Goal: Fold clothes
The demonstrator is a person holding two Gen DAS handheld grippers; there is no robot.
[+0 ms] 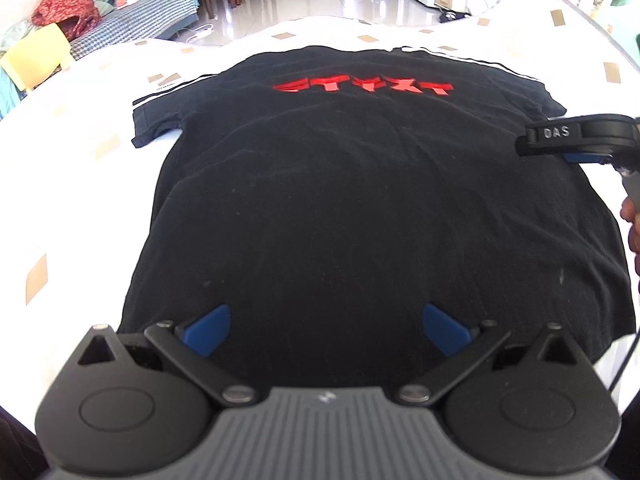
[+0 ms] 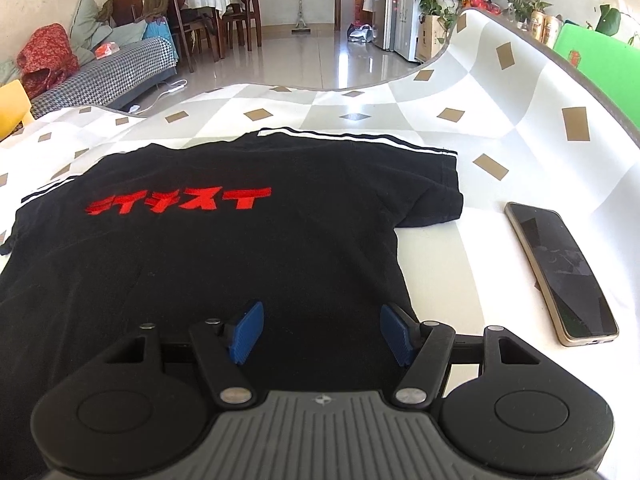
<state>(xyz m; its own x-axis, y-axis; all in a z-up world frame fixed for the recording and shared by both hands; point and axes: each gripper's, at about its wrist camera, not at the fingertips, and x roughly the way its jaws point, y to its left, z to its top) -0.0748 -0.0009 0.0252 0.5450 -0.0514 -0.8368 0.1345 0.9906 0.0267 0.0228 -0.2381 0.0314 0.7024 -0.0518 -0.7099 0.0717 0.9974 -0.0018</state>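
A black T-shirt [image 1: 340, 200] with red lettering and white shoulder stripes lies spread flat on the white checked cloth [image 1: 72, 184]. It also shows in the right wrist view [image 2: 200, 264]. My left gripper [image 1: 326, 330] is open and empty, hovering over the shirt's near hem. My right gripper [image 2: 322, 332] is open and empty above the shirt's right side, near its edge. The right gripper also shows in the left wrist view [image 1: 576, 142] at the shirt's right edge below the sleeve.
A phone [image 2: 560, 272] lies on the cloth to the right of the shirt. The cloth's far right part [image 2: 500, 92] curves upward. Beyond the surface are a sofa [image 2: 104, 76], chairs [image 2: 244, 8] and a tiled floor.
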